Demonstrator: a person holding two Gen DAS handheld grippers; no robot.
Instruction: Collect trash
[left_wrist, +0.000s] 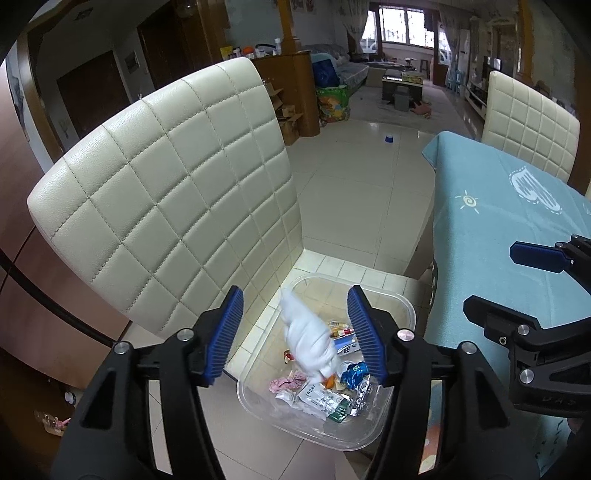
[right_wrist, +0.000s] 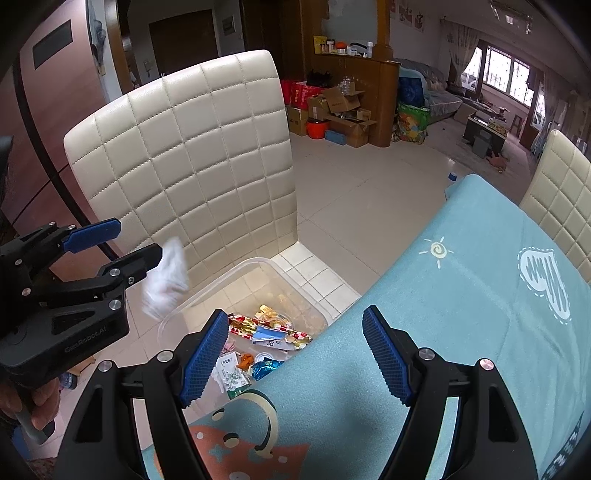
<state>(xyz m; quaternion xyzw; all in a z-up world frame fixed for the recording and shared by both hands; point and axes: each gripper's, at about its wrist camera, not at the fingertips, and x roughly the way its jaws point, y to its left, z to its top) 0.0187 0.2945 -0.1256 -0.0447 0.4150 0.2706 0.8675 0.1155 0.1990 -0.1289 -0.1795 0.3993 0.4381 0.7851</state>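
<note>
Trash is seen as a crumpled white tissue (left_wrist: 308, 339), blurred in both views and free of both pads, so it is judged to be dropping from the left gripper (left_wrist: 295, 334) toward the clear plastic bin (left_wrist: 400, 312) on the chair seat. The left gripper's fingers (left_wrist: 225, 332) are spread, with the tissue between them but not touched. The right gripper (right_wrist: 295, 354) is held with its fingers (right_wrist: 205, 356) spread wide and nothing between them, over the near edge of the surface (right_wrist: 461, 295).

The tissue is judged to be very light, soft and easily crushed; it would not break, but it could drift or catch on a pad, and a pinch on any bunched fold would be enough to take hold of it. In the bin, foil wrappers (right_wrist: 269, 328), a blue packet (left_wrist: 354, 373), a pink scrap (left_wrist: 286, 382) and printed sachets (left_wrist: 317, 398) are piled; they are judged light, thin and slippery, best nipped at a raised edge or corner. The bin itself is judged stiff but light, so it could be shifted by a nudge on its rim.

Just beyond, the quilted cream chair back (left_wrist: 177, 192) is seen behind the bin. The surface is covered by a soft blue cloth with printed figures, which may wrinkle if dragged. A second chair (right_wrist: 565, 199) stands at its far edge. Farther off, pale floor tiles, cardboard boxes (right_wrist: 343, 110), a wooden cabinet, a sofa and bright windows are visible.
</note>
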